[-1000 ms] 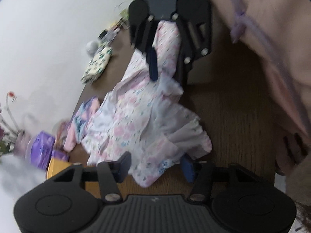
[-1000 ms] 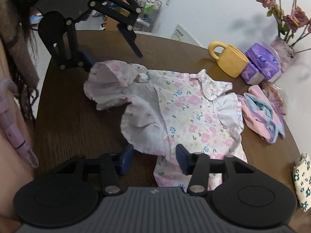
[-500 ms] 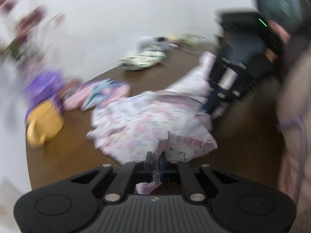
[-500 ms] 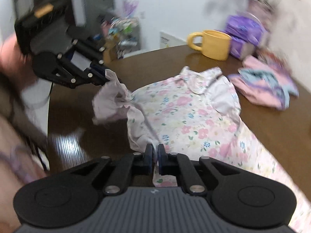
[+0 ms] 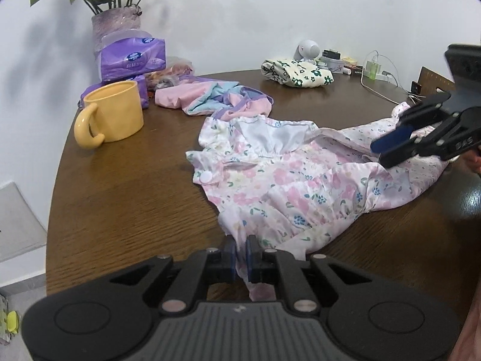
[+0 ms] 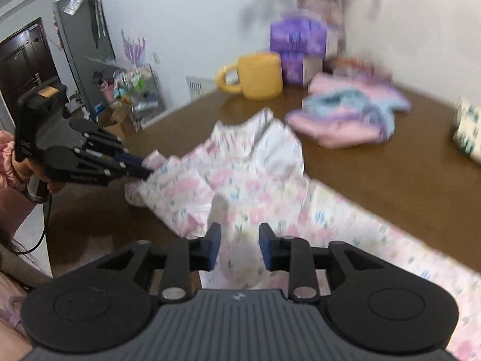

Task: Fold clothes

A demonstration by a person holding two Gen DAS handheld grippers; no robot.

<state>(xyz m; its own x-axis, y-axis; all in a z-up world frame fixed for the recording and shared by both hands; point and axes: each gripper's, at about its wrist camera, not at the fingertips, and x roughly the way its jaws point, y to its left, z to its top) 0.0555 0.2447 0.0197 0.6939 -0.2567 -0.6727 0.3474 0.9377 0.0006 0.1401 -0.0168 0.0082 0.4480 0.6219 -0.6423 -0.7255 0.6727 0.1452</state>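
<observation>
Dark wooden table [image 5: 126, 198] against a white wall [image 5: 270, 15]

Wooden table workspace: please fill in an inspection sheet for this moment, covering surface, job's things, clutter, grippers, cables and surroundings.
Surface: round dark wooden table.
Job's things: pink floral child's dress spread mid-table; pink-and-blue garment behind it; cream green-flowered folded cloth at the far edge.
Clutter: yellow mug, purple tissue packs, vase of dried roses, small white gadget.
Grippers: left gripper jaws nipping the dress hem, easing open; right gripper jaws opening, dress fabric between them, pads apart from it.
Cables: white charging cable on the far right of the table.
Surroundings: white wall, dark door, cluttered wire shelf.
</observation>
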